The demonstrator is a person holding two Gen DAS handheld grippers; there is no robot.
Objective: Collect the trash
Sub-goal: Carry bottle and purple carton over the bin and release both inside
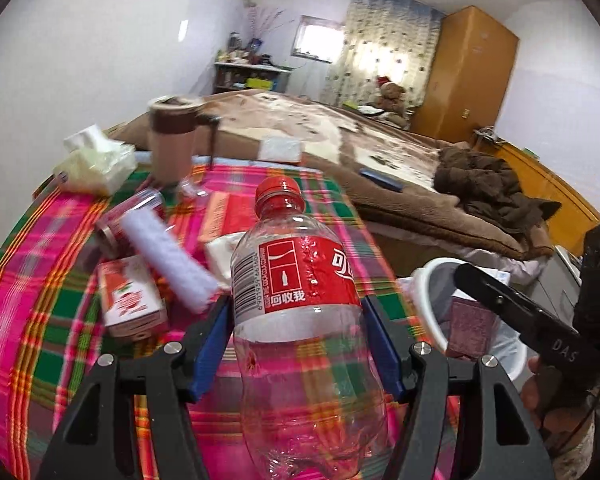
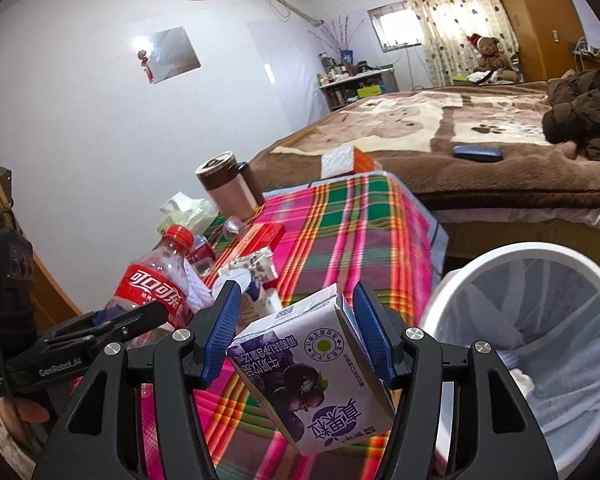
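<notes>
My left gripper is shut on an empty clear cola bottle with a red cap and red label, held above the plaid tablecloth. The bottle also shows in the right wrist view, at the left. My right gripper holds a purple grape milk carton, tilted, pressed against the right blue pad; a gap shows at the left pad. The carton also shows in the left wrist view. A white bin with a clear liner stands just right of the carton, also seen in the left wrist view.
On the table lie a red-and-white carton, a white roll, a can, a red box, tissues and a brown mug. A bed with a brown blanket is behind the table.
</notes>
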